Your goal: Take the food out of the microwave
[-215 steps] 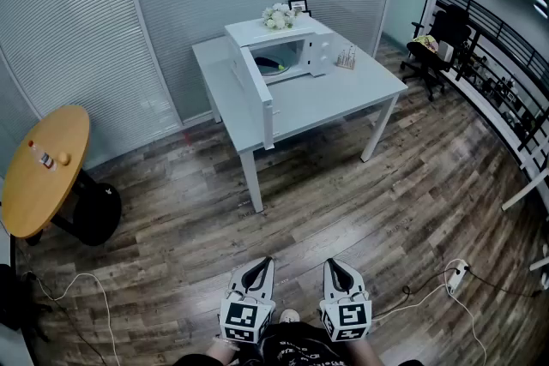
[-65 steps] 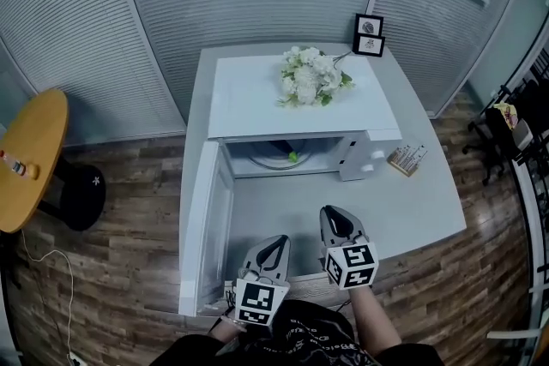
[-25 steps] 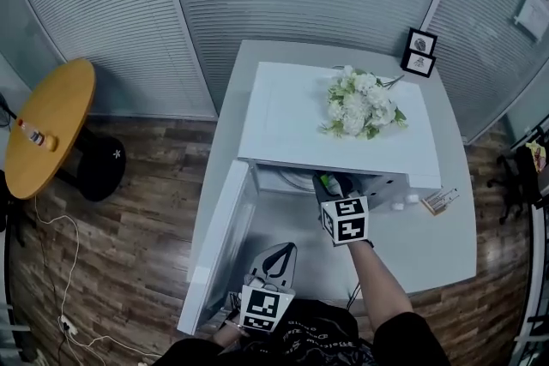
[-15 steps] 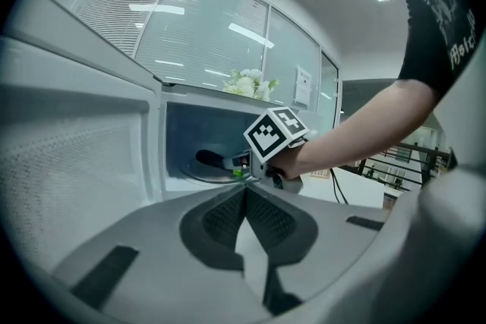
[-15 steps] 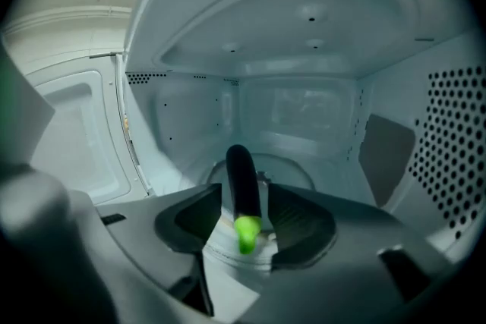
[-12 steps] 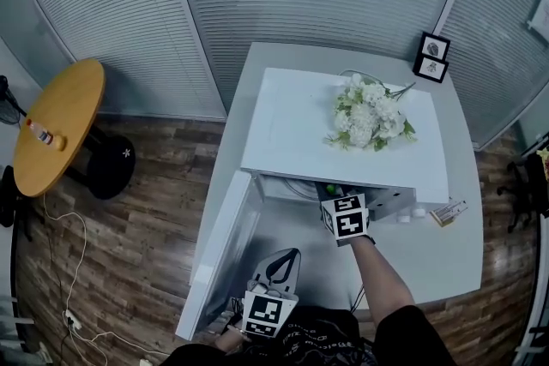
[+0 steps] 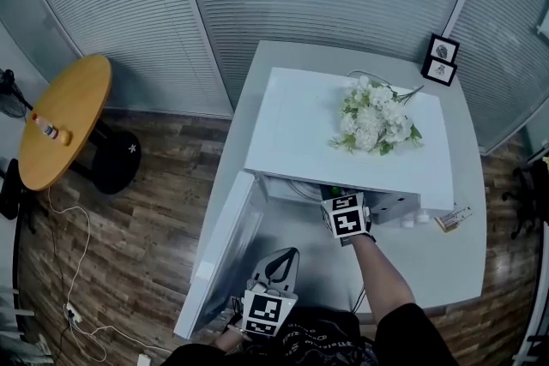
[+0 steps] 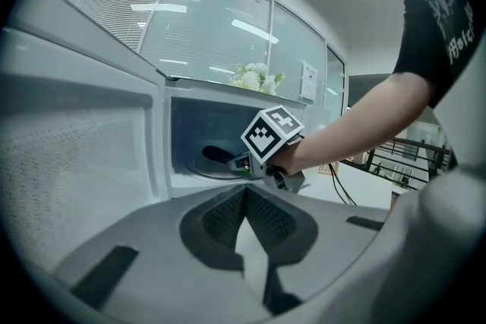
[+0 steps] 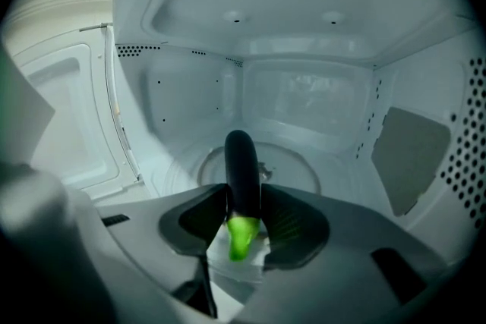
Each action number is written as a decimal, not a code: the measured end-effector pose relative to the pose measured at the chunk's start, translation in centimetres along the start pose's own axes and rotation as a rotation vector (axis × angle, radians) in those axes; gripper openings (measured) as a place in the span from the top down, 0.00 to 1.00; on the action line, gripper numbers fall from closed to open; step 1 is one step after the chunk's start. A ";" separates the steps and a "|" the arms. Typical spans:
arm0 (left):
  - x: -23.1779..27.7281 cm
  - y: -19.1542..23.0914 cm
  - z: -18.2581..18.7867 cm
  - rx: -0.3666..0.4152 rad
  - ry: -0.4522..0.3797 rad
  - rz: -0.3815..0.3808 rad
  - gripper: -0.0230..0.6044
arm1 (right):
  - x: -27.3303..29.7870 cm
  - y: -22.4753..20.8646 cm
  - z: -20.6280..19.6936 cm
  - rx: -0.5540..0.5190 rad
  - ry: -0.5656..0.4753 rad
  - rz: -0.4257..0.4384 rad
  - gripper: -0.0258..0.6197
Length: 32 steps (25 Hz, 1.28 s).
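Note:
A dark purple eggplant [image 9: 241,163] with a green stem end lies on the glass turntable [image 9: 304,172] inside the open white microwave [image 7: 343,133]. My right gripper [image 9: 243,197] reaches into the cavity; its jaws have just been closing, and both pads now press the eggplant's stem end between them. From the head view only the right gripper's marker cube [image 7: 346,216] and a bit of green stem [image 7: 330,191] show at the microwave mouth. My left gripper [image 7: 281,257] hangs shut and empty near the table's front edge, in front of the open door [image 7: 225,249].
A bunch of white flowers [image 7: 373,117] lies on the microwave's top. Two small picture frames [image 7: 440,60] stand at the grey table's [image 7: 429,261] back right, a small holder [image 7: 453,219] at its right. A round wooden table [image 7: 64,120] is far left.
The right gripper has sunk a little deeper into the microwave mouth and its jaws have closed onto the eggplant. The left gripper has stayed put.

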State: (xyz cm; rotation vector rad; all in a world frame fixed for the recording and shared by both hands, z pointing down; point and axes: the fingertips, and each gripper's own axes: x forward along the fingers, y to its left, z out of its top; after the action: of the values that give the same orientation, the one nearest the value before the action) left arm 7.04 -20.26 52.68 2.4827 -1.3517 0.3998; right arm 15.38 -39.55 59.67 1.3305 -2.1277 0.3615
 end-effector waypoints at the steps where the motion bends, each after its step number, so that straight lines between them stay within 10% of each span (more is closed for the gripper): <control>1: 0.0 0.1 0.0 0.000 0.000 0.004 0.95 | 0.0 0.0 0.0 -0.008 0.000 0.001 0.75; 32: -1.4 -0.2 -0.2 0.013 -0.027 0.023 0.95 | -5.3 0.1 0.1 -0.079 -0.071 -0.050 0.76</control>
State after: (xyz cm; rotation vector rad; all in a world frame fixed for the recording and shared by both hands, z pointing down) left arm 6.47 -18.97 52.30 2.4942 -1.3933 0.3830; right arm 16.95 -35.71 56.29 1.3672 -2.1396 0.2101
